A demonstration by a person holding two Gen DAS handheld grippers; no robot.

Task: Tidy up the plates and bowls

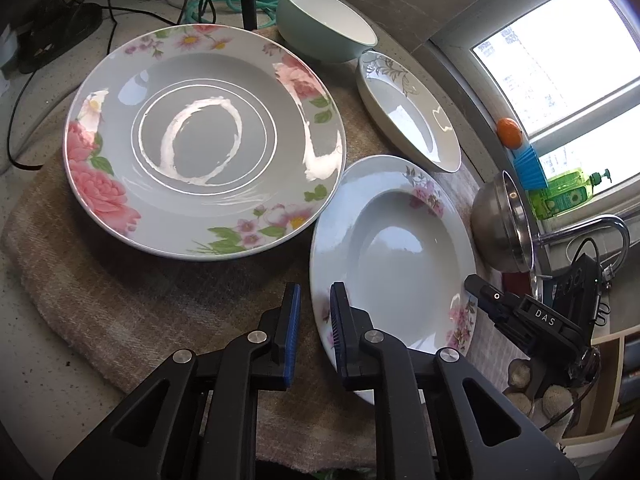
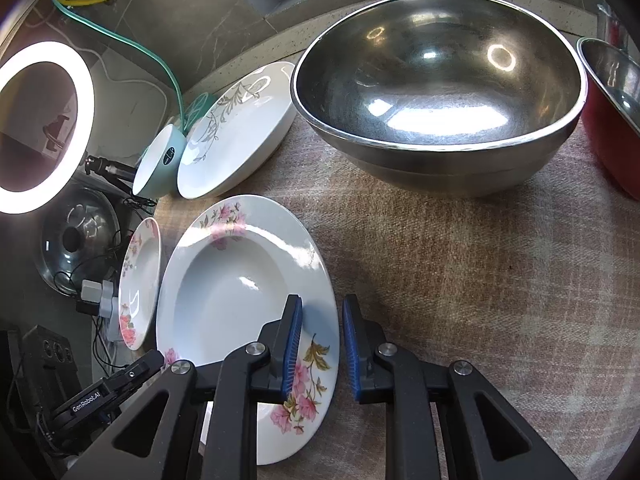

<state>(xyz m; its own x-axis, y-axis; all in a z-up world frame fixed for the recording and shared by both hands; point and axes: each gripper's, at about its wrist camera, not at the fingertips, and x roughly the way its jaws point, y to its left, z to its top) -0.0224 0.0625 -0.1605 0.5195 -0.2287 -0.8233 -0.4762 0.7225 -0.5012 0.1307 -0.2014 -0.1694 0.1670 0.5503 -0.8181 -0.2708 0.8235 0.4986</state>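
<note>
A deep floral plate (image 1: 394, 248) (image 2: 240, 276) lies on a beige cloth. My left gripper (image 1: 315, 334) is open, its fingers straddling the plate's near-left rim. My right gripper (image 2: 320, 340) is open, straddling the plate's right rim. A large rose-patterned plate (image 1: 204, 144) (image 2: 140, 280) lies to the left. A white plate with a grey leaf pattern (image 1: 408, 108) (image 2: 236, 128) and a mint bowl (image 1: 324, 24) (image 2: 160, 164) sit behind. A big steel bowl (image 2: 436, 92) (image 1: 502, 224) stands at the right.
The beige cloth (image 2: 460, 280) covers the counter. A red-sided steel bowl (image 2: 612, 112) is at the far right. A lit ring light (image 2: 40, 124), cables and a pot lid (image 2: 76, 236) are on the left. A faucet (image 1: 592, 228), window and soap bottle (image 1: 568, 192) lie beyond.
</note>
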